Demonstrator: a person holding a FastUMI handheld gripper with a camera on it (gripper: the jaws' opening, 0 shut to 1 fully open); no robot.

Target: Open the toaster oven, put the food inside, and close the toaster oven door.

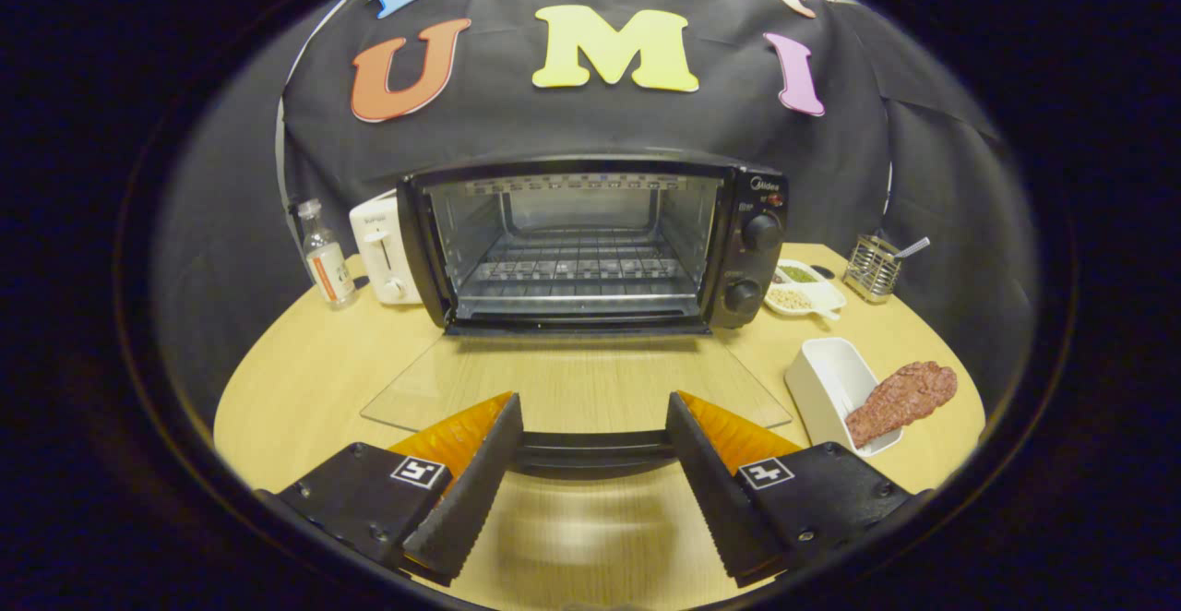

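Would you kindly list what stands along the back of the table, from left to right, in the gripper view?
Glass bottle → white toaster → toaster oven, door folded down → divided dish → wire holder. The tool hangs open at the door's handle.

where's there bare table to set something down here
Bare wood lies left of the open glass door, in front of the bottle and toaster. Right of the oven it is crowded: snack dish, wire holder, white tray with meat. The open gripper straddles the door handle.
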